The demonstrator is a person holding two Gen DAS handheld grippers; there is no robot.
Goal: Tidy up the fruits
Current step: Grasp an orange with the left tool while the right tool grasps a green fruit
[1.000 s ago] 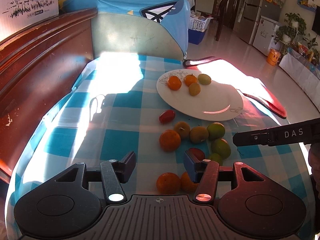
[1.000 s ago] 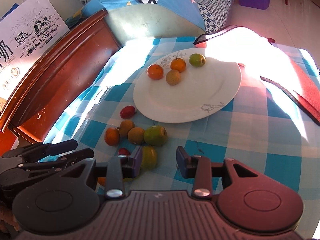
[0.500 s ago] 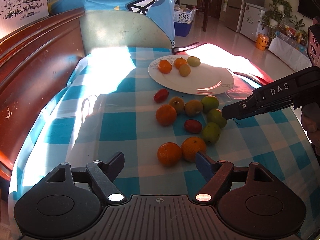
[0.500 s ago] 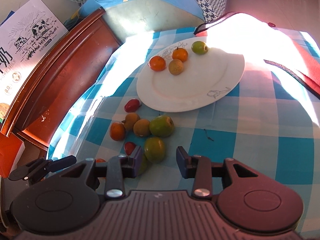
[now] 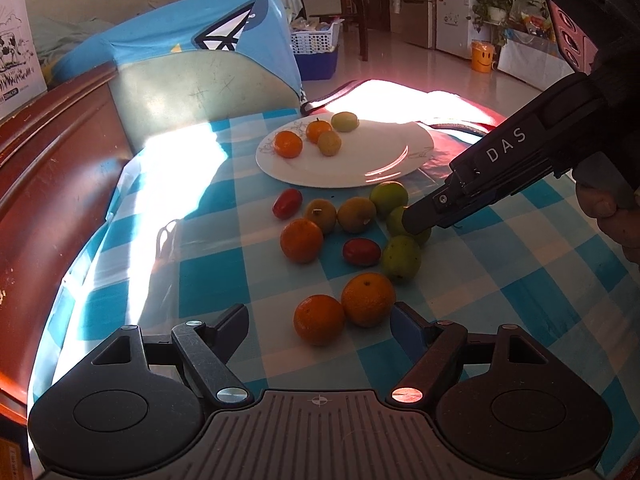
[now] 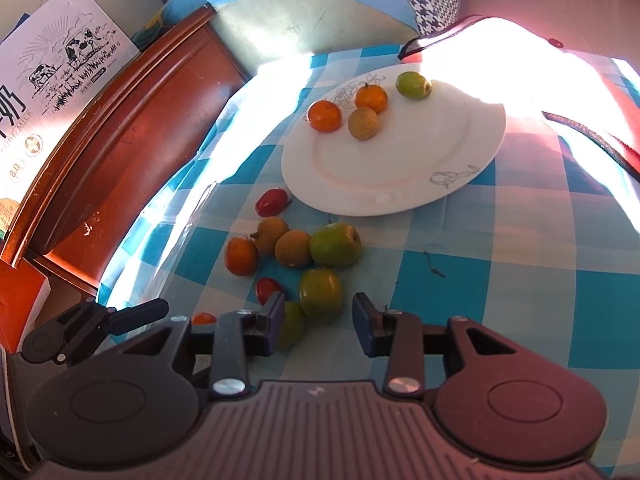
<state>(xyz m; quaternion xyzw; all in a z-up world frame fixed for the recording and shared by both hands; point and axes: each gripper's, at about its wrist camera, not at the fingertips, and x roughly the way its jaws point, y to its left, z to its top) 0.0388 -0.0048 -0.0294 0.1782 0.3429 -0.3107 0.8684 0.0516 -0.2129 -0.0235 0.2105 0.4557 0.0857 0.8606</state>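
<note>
A white plate (image 5: 384, 164) (image 6: 400, 176) on the blue checked cloth holds two oranges, a tan fruit and a green fruit. Several loose fruits lie in front of it: oranges, tan fruits, green fruits and two red ones. My left gripper (image 5: 318, 328) is open and empty, its fingers on either side of two oranges (image 5: 344, 312). My right gripper (image 6: 318, 316) is open and empty, low over a green fruit (image 6: 321, 289); it also shows in the left wrist view (image 5: 416, 220), its tip against a green fruit.
A dark wooden headboard (image 5: 52, 168) runs along the left. A blue-covered cushion (image 5: 192, 64) stands behind the table. A red mat (image 6: 592, 128) lies at the far right. A milk carton box (image 6: 48, 80) stands at the left.
My left gripper has pulled back and opened wider, so two oranges now sit between its fingers. My right gripper has moved forward and down toward the green fruits.
</note>
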